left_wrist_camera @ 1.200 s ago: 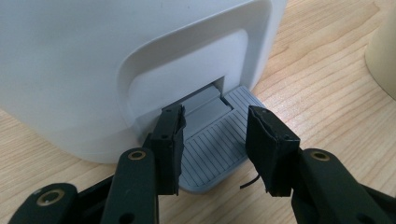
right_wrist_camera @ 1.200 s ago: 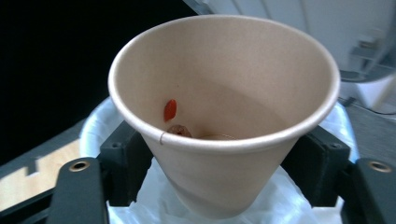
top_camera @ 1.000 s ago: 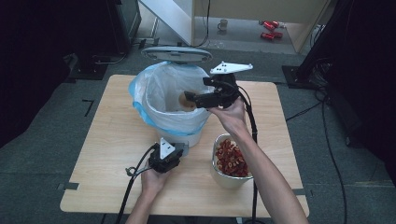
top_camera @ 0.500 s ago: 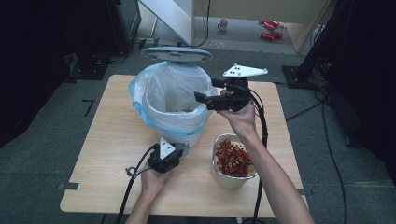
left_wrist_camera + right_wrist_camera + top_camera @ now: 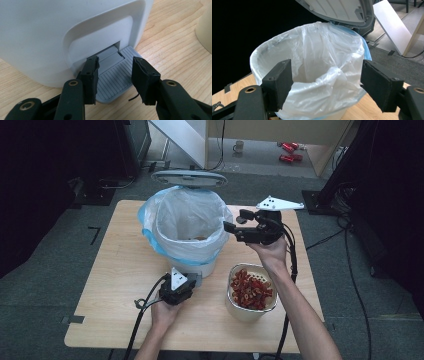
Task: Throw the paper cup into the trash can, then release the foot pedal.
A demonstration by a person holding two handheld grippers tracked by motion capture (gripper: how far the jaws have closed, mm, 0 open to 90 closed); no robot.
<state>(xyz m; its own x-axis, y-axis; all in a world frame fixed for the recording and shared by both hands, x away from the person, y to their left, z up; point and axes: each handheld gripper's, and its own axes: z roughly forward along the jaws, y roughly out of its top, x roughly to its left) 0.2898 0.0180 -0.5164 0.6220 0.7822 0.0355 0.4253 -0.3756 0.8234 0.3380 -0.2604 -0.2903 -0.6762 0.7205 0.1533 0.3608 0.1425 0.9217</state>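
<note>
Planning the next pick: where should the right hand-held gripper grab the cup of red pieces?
Probably the cup's rim on its near-right wall, coming from above, one jaw inside and one outside. It stands upright with an open top; the bin crowds its far-left side.

White bin (image 5: 200,268), grey ribbed pedal (image 5: 113,80), cream bowl (image 5: 250,306) of red pieces (image 5: 251,289), pale wood table (image 5: 120,270)

Grey carpet floor (image 5: 60,270); dark surroundings left and right; light wooden cabinet (image 5: 280,140) behind; white leaning board (image 5: 185,140).
</note>
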